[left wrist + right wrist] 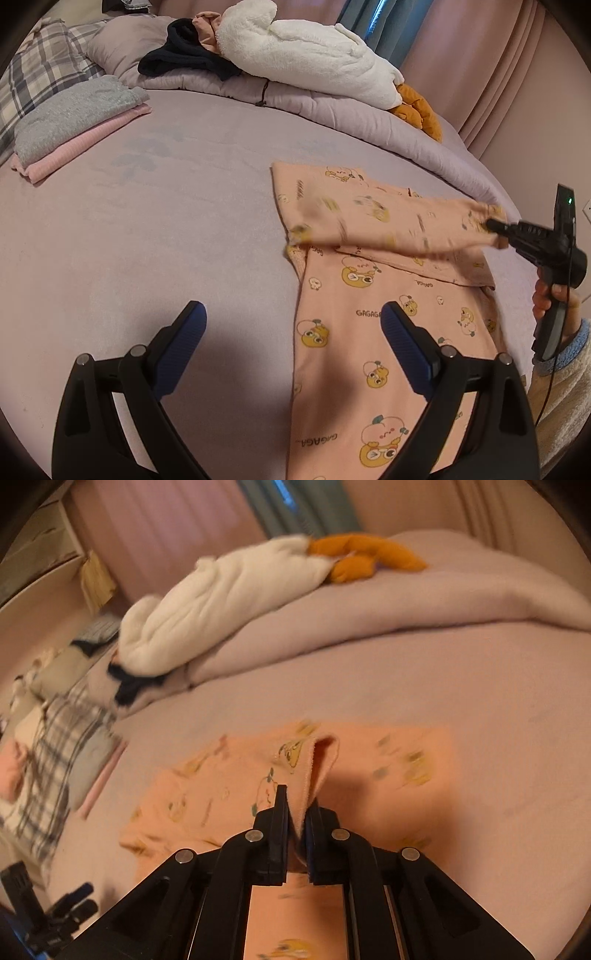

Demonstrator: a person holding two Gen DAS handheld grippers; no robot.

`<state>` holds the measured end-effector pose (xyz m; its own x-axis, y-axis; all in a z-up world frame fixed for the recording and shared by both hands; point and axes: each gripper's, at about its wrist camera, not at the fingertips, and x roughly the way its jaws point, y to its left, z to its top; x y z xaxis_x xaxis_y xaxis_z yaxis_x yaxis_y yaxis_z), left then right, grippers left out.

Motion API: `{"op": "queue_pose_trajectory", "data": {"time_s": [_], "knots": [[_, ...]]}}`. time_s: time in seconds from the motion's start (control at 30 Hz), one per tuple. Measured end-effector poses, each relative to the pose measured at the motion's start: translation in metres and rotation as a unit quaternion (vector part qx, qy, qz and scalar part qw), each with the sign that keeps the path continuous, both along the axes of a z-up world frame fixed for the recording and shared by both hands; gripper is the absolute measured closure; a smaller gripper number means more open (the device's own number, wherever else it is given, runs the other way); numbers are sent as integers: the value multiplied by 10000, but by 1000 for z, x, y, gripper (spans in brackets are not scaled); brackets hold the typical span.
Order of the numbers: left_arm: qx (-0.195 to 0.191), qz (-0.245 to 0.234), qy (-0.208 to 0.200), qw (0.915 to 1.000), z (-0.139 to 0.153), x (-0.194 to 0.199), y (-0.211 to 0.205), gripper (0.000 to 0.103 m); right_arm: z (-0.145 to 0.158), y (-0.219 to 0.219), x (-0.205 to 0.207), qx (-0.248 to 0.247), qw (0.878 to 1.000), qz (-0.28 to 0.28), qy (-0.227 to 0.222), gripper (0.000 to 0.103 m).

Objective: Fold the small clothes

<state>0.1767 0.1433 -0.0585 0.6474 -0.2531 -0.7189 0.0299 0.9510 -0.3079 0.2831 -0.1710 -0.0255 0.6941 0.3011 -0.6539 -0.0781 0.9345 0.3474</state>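
Note:
A small peach garment [373,295] printed with yellow cartoon figures lies on the lilac bed [166,221], right of centre in the left wrist view. One sleeve [406,229] is lifted and stretched across its upper part. My right gripper [493,225] is shut on that sleeve's cuff at the right edge, held by a hand [550,295]. In the right wrist view the cuff [314,771] sticks up from the shut right gripper [297,805]. My left gripper [291,317] hovers open over the garment's left edge, touching nothing.
A folded grey and pink stack [74,125] sits at the far left by a plaid pillow [33,81]. A rolled duvet [295,96] along the back carries a white plush toy [303,55], its orange feet [417,107] and a dark garment [184,59].

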Motion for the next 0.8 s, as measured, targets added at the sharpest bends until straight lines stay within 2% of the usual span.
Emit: {"op": "queue_pose_trajectory", "data": {"time_s": [0.1,0.2,0.27,0.33,0.43,0.5,0.57,0.67,0.77,0.8], "knots": [[22,-36,34,10000,-1,9,-2,8,-14,-16,0,-490,9983,-144,271,95],[83,-127,40,9999,0,24,-8,8,-38,-23,5,-815,9936,-261,736,94],[70,-196,13,9998,5,35,-11,8,-49,-25,12,-980,9894,-383,998,90],[33,-264,-66,9996,13,51,-16,8,-48,-33,10,-910,9903,-504,917,85],[-121,-378,-134,9991,20,73,-25,9,-28,-45,-1,-1054,9898,-879,389,73],[-182,-490,-177,9985,22,87,-35,11,-17,-44,-8,-864,9936,-718,88,73],[-245,-688,-138,9972,17,103,-49,21,-16,-32,-8,-769,9967,-243,87,73],[-91,-804,177,9966,-4,123,-65,45,-33,-20,3,-994,9944,73,346,75],[273,-721,663,9948,-34,137,-68,53,-56,-24,15,-1108,9906,-132,791,76],[285,-716,691,9946,-40,138,-65,54,-63,-32,17,-1080,9896,-278,904,81]]}}
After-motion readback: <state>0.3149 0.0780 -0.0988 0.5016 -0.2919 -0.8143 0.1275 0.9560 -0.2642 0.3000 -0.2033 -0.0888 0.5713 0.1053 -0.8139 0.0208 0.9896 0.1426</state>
